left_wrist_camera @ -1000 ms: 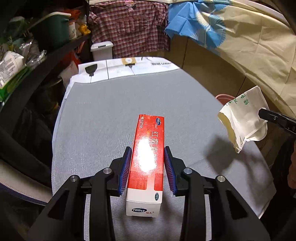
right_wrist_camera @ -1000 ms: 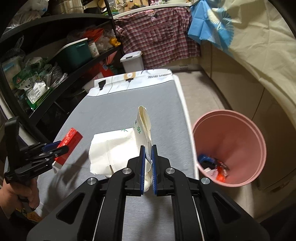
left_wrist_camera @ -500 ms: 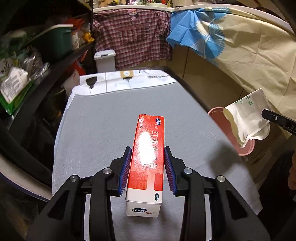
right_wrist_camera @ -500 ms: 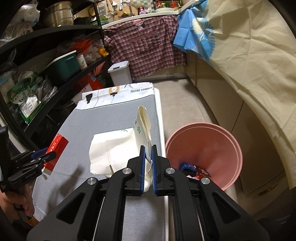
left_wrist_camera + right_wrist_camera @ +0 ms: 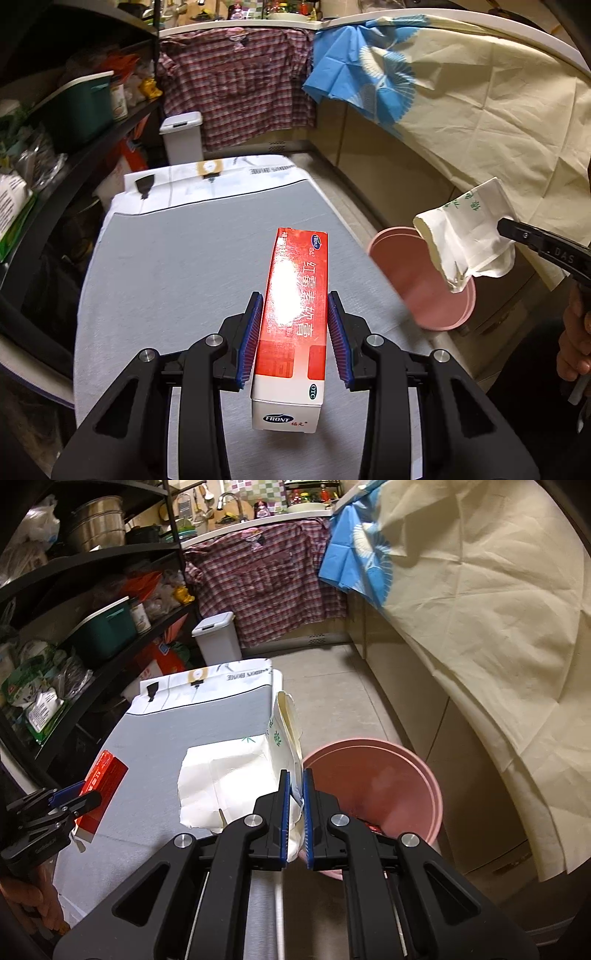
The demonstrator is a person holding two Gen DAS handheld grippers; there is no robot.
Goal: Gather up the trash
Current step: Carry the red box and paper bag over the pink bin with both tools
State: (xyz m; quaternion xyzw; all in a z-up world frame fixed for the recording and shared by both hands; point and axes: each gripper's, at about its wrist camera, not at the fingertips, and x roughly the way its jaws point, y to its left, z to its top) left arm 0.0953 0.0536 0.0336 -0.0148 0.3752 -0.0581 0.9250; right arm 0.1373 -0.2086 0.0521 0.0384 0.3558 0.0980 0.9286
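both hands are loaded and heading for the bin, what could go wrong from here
The right gripper pinches only one edge of the torn paper bag; the loose part could tear or miss the pink bin. The left gripper holds the red box over the table, short of the bin.

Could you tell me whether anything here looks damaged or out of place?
Only the white paper bag in the right gripper: crumpled, with a ragged torn edge. The red box in the left gripper looks intact.
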